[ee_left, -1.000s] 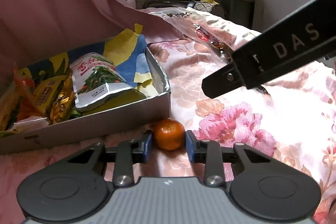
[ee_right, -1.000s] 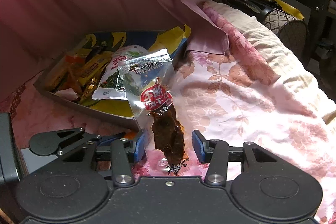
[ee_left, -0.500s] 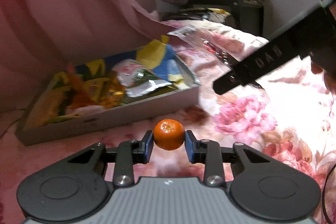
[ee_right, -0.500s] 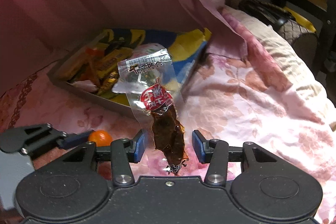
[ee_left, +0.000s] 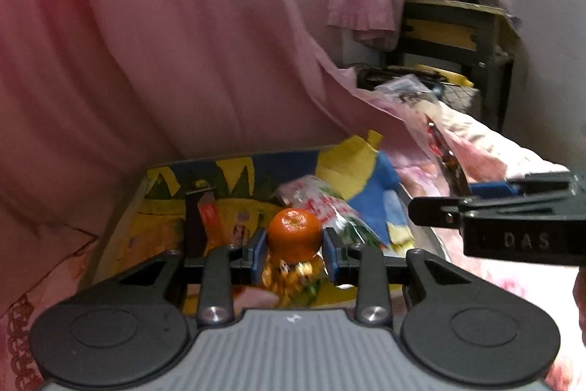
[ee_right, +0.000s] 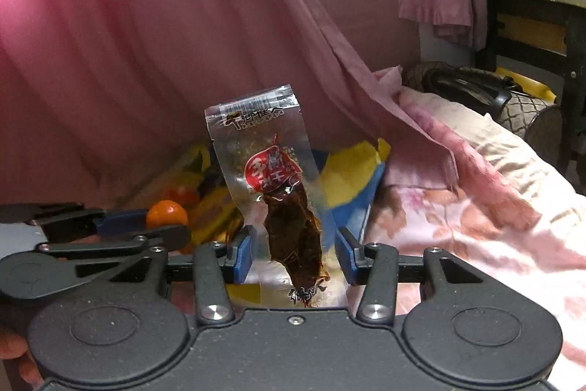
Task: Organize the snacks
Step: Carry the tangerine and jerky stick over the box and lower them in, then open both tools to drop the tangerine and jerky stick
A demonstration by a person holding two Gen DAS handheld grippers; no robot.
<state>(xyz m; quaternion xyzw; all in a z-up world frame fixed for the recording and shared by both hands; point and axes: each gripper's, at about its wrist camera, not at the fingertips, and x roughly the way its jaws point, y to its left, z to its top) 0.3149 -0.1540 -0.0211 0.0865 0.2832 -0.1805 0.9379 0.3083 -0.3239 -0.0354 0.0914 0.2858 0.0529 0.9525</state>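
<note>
A small orange mandarin [ee_left: 295, 231] sits pinched between the blue pads of my left gripper [ee_left: 293, 251], held in the air above the open cardboard snack box [ee_left: 121, 222]. Inside the box lie a green-and-white packet [ee_left: 340, 211] and yellow wrapped snacks. My right gripper [ee_right: 293, 255] is shut on a clear packet of dark dried meat [ee_right: 278, 178] with a red label, standing upright between its pads. In the left wrist view the right gripper [ee_left: 443, 200] comes in from the right, its packet [ee_left: 432, 120] leaning over the box's right side. The right wrist view shows the left gripper [ee_right: 164, 224] with the mandarin [ee_right: 166, 213] at lower left.
A pink curtain [ee_left: 146, 61] hangs close behind the box. The floral bedspread [ee_right: 476, 226] spreads to the right. Beyond it are a woven bag [ee_right: 527, 112] and a dark wooden cabinet [ee_right: 531, 21] with pink cloth draped over it.
My left gripper closed on the mandarin, lifted it off the bedspread and carried it over the box. My right gripper moved a little toward the box with the packet still in it.
</note>
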